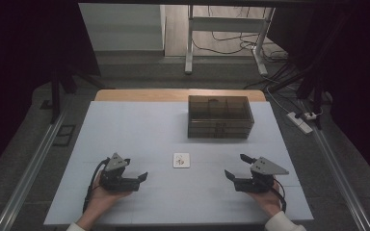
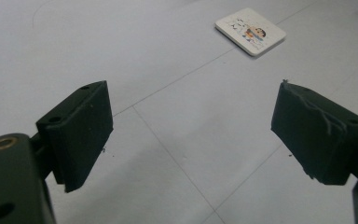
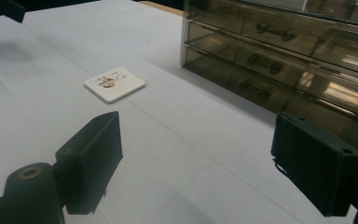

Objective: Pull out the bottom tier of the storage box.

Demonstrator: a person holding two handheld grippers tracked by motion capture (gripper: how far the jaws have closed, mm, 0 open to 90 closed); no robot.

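High view, table inventory. One white table (image 1: 125, 125), pale sheet over a wooden top. One small white tile (image 1: 181, 160) with a cartoon print, lay flat near the table's middle, between the two tools and touched by neither. One smoky plastic drawer box (image 1: 220, 117), stood at the far side, right of centre, drawers closed. Left gripper (image 1: 136, 172), held in the person's left hand (image 1: 107, 196) at the near left, jaws spread wide, nothing between them. Right gripper (image 1: 236, 167), held at the near right, jaws likewise spread and empty. Left gripper view: tile (image 2: 251, 31) lay ahead, well apart from the jaws.
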